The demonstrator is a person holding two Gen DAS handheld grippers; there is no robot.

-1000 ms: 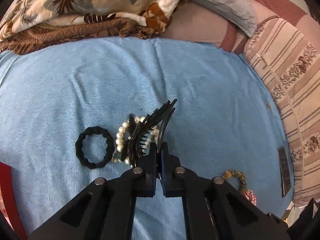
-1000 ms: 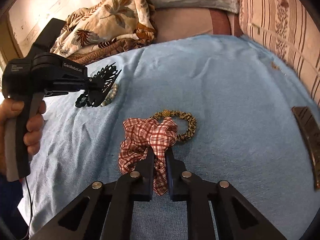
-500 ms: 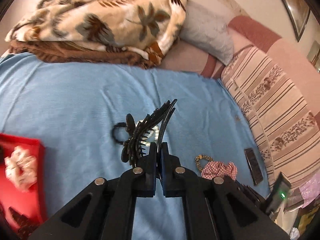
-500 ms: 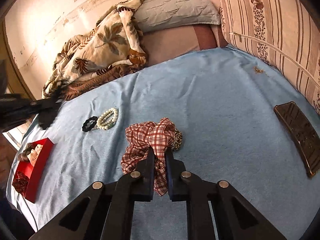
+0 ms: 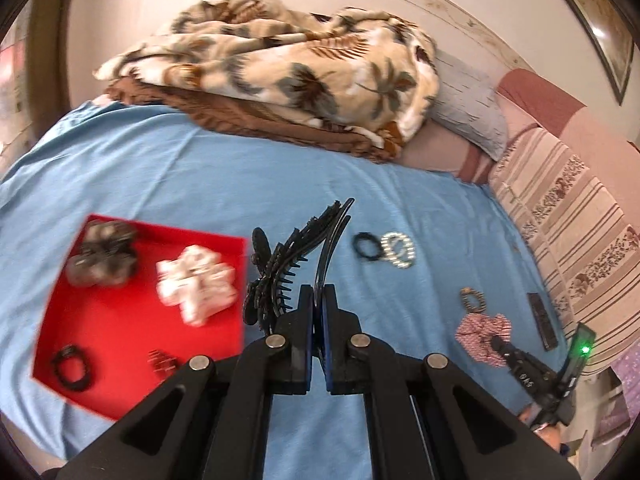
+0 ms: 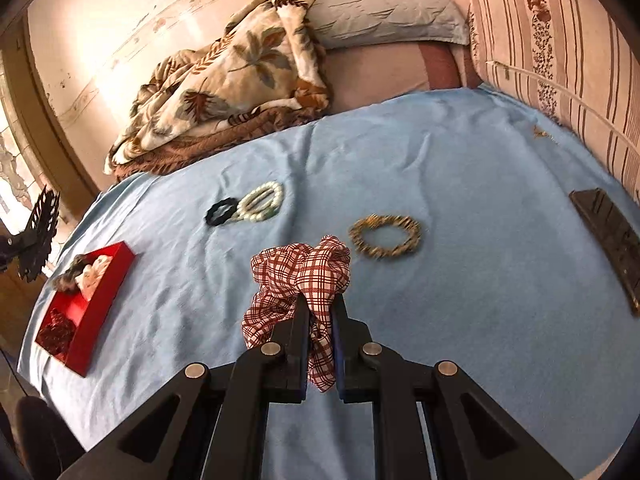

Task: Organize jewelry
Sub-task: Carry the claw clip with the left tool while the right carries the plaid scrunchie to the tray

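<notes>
Two claws are loaded: the left claw (image 5: 316, 296) pinches a black toothed plastic hair clip (image 5: 288, 268) just right of the red rectangular tray (image 5: 120, 320); the right claw (image 6: 320, 316) grips a red-checked fabric scrunchie (image 6: 300, 276). Carry the clip fully over the tray, lower, then release. A second ago the tray was barely visible.

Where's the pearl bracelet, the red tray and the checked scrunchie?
pearl bracelet (image 6: 262, 201): right wrist view, on its bead loop.
red tray (image 5: 132, 336): left wrist view, on its bare floor.
checked scrunchie (image 6: 304, 272): right wrist view, on the bunched cloth above the fingers.
</notes>
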